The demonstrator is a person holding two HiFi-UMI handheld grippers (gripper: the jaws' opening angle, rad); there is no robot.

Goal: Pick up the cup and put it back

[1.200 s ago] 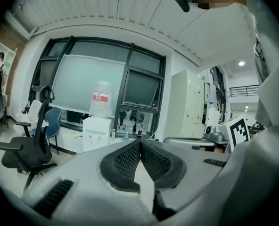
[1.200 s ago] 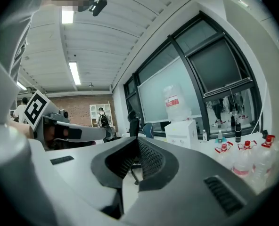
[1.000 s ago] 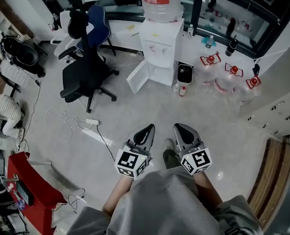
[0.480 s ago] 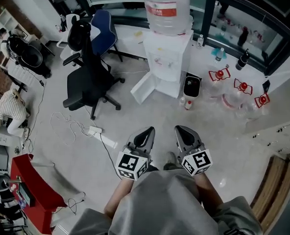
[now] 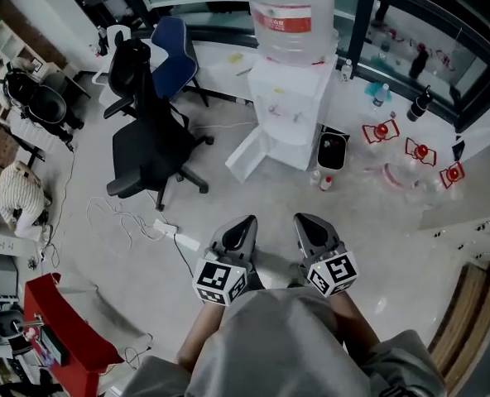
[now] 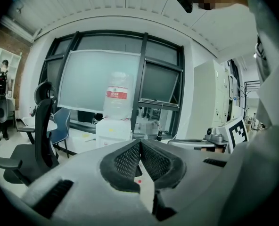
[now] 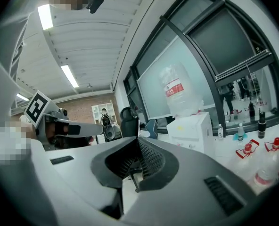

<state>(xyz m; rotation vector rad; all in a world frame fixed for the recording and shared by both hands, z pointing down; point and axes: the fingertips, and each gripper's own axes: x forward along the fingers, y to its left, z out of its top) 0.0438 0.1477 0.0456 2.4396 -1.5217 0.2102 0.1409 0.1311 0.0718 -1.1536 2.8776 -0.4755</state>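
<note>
1. On top of the white water dispenser [image 5: 288, 106] sits an upturned clear water bottle [image 5: 290, 11] with a red label [image 5: 281, 16]. The label's white print is too small to read in any view.
2. Low on the dispenser's left side, its cabinet door [image 5: 247, 145] stands swung open.
3. Just right of the dispenser stands a small black bin [image 5: 331, 150], with two little bottles [image 5: 324, 182] on the floor in front of it.
4. Further right of the dispenser lie clear empty water bottles with red caps [image 5: 381, 131].
5. Left of the dispenser stand a black office chair [image 5: 150, 143] and, behind it, a blue chair [image 5: 172, 44]. A white power strip [image 5: 164, 228] with its loose cable lies on the floor on the near side of the black chair.
6. Well in front of the dispenser, close to the person's body, the left gripper [image 5: 245, 224] and right gripper [image 5: 303, 220] are held side by side and apart, both pointing toward it.
7. Each gripper carries a marker cube [image 5: 220, 279] with black-and-white square patterns and no letters.
8. The left gripper's ribbed pads [image 6: 127, 159] meet at the tip, with nothing between them.
9. The right gripper's pads [image 7: 151, 160] are likewise pressed together – empty.
10. A cup cannot be made out in any view, so its place, its long axis and its facing cannot be told.
</note>
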